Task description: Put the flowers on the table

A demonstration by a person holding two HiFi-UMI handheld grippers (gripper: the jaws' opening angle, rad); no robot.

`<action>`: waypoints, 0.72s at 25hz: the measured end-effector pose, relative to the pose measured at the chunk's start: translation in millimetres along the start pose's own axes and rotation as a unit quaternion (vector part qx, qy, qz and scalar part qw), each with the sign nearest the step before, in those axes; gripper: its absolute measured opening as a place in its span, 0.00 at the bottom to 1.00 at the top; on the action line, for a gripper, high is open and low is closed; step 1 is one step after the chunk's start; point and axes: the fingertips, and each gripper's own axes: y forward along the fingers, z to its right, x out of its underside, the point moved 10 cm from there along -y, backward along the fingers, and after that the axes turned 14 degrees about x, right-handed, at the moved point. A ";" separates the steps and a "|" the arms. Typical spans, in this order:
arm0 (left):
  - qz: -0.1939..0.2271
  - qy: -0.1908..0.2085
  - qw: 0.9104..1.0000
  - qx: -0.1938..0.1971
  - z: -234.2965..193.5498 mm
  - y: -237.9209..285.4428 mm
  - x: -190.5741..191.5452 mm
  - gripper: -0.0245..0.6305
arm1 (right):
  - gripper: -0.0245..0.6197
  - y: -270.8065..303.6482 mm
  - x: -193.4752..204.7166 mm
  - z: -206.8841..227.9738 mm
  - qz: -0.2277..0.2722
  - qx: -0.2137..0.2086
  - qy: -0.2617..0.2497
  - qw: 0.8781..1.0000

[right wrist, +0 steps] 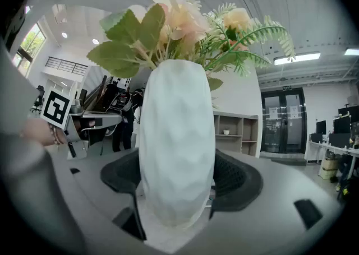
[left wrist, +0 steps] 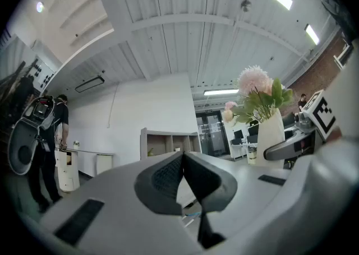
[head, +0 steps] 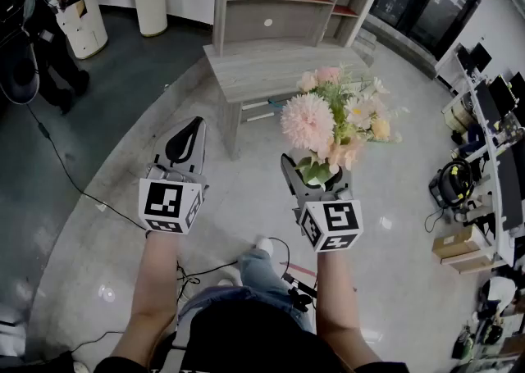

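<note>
A bunch of pink, peach and white flowers (head: pixel 332 117) stands upright in a white faceted vase (right wrist: pixel 176 142). My right gripper (head: pixel 318 173) is shut on the vase, its dark pads (right wrist: pixel 238 178) pressing the vase's sides, and holds it above the floor, short of the grey table (head: pixel 271 68). The blooms hide most of the vase in the head view. My left gripper (head: pixel 187 138) is held level to the left, its jaws shut with nothing between them. In the left gripper view the vase (left wrist: pixel 270 136) and flowers (left wrist: pixel 255 83) show at the right.
A grey shelf unit (head: pixel 287 2) stands behind the table. At the far left are a white round cabinet (head: pixel 82 23) and a person (head: pixel 41 27). A cable (head: pixel 66 175) runs across the floor. Desks with equipment (head: pixel 484 142) and boxes (head: pixel 459 248) line the right side.
</note>
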 end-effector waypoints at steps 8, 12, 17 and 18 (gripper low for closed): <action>-0.001 0.007 1.000 -0.001 2.9 23.9 16.4 0.05 | 0.62 22.1 18.2 16.4 0.004 -0.005 -0.001 1.000; -0.010 0.009 1.000 -0.003 -15.9 63.4 20.1 0.05 | 0.62 66.7 15.0 34.1 0.001 -0.010 0.009 1.000; -0.015 0.009 1.000 -0.010 -36.2 118.0 23.0 0.06 | 0.62 121.2 11.2 63.0 -0.005 -0.015 0.013 1.000; -0.017 0.009 1.000 -0.012 -38.2 129.8 24.4 0.05 | 0.62 131.5 12.0 70.6 -0.007 -0.016 0.012 1.000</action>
